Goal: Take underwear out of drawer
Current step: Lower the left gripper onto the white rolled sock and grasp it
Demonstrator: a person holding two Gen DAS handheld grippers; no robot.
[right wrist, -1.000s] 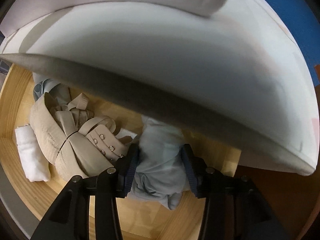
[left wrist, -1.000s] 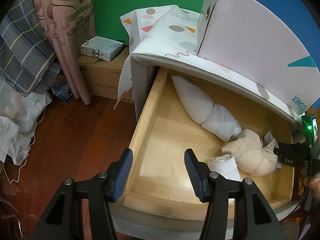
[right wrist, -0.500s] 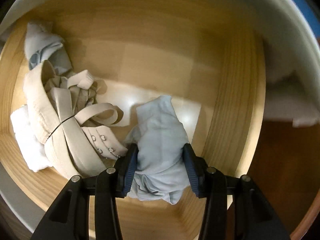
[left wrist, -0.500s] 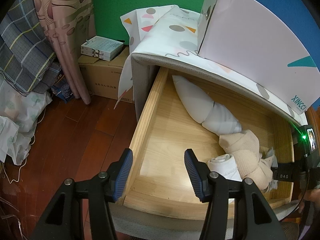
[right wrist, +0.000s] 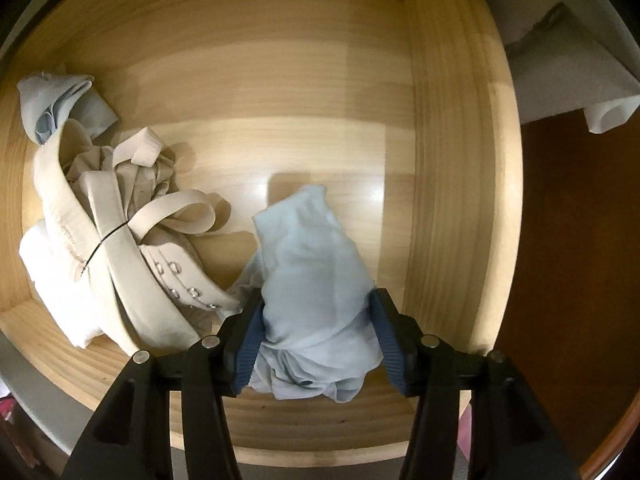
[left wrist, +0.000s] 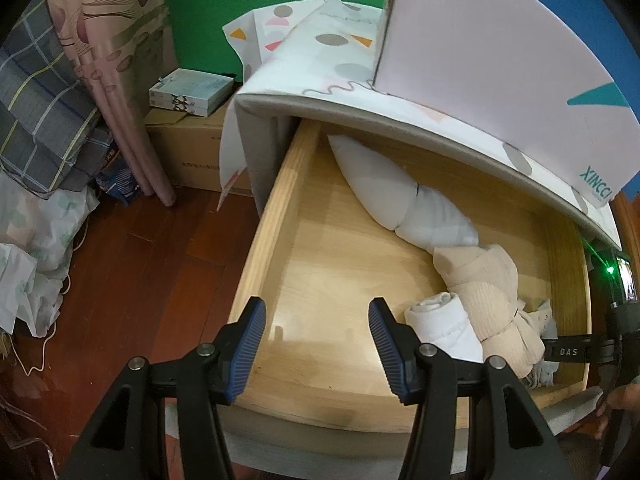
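Note:
The wooden drawer (left wrist: 280, 208) stands pulled out of the cabinet. My right gripper (right wrist: 316, 320) is shut on a light blue piece of underwear (right wrist: 312, 264), held above the drawer floor near its right wall (right wrist: 452, 184). Beside it lie a beige bra (right wrist: 120, 248), a white roll (right wrist: 52, 276) and a pale rolled garment (right wrist: 60, 100). In the left wrist view my left gripper (left wrist: 316, 340) is open and empty over the drawer's front left; the right gripper's body (left wrist: 576, 350) shows at the far right behind the beige bra (left wrist: 488, 296).
A long white rolled bundle (left wrist: 400, 200) lies at the back of the drawer. A pink box (left wrist: 492, 52) stands on the cloth-covered cabinet top. A cardboard box (left wrist: 188, 152), a curtain (left wrist: 116, 72) and piled fabric (left wrist: 36, 216) sit left, on the dark wood floor.
My right gripper has drawn back and up with the blue underwear, out from under the cabinet top. The left gripper has not moved.

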